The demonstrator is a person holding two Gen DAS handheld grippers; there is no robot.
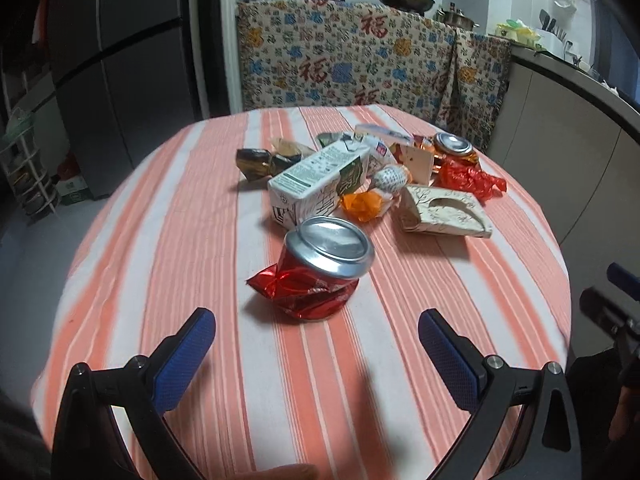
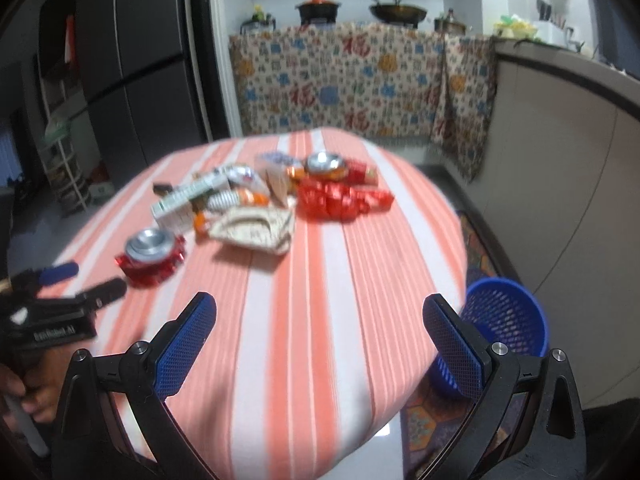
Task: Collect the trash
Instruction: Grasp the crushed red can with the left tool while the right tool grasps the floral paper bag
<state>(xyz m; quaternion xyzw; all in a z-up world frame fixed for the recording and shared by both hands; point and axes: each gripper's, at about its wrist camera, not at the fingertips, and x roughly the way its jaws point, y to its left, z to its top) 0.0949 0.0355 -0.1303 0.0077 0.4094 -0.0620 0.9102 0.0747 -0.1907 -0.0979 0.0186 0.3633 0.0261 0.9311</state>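
Note:
A crushed red can [image 1: 320,270] [image 2: 151,255] lies nearest on the striped tablecloth [image 1: 200,240], just ahead of my open left gripper [image 1: 316,320], whose blue pads hold nothing. Behind the can is a pile of trash: a white milk carton [image 1: 316,178] [image 2: 182,200], a flattened patterned box [image 1: 444,210] [image 2: 256,226], an orange wrapper [image 1: 362,204], red wrappers [image 1: 468,180] [image 2: 340,200], a second crushed can [image 1: 454,145] [image 2: 324,164] and a dark foil wrapper [image 1: 256,162]. My right gripper [image 2: 320,320] hangs open and empty over the table's near right side. The left gripper's fingers [image 2: 60,274] show at the left.
A blue mesh bin [image 2: 504,324] stands on the floor off the table's right edge, by a patterned rug. Beyond the table are a cloth-covered counter [image 1: 360,60] with pots, a dark fridge [image 1: 120,80] at left, and a beige cabinet [image 1: 560,152] at right.

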